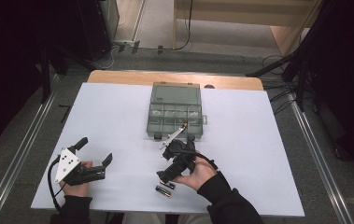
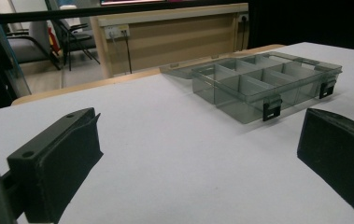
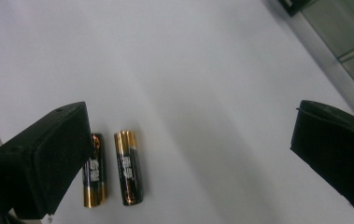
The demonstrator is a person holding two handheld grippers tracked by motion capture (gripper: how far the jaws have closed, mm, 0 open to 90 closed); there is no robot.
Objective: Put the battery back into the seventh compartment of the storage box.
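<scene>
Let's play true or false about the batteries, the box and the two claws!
1. Two batteries lie side by side on the table. True.
2. The right claw is squeezing a battery. False: its jaws are wide apart and the batteries lie loose on the table.
3. The box has its lid open. True.
4. The batteries are inside the box. False: they lie on the table near the person's edge, apart from the box.
5. The left claw is open and holds nothing. True.
</scene>
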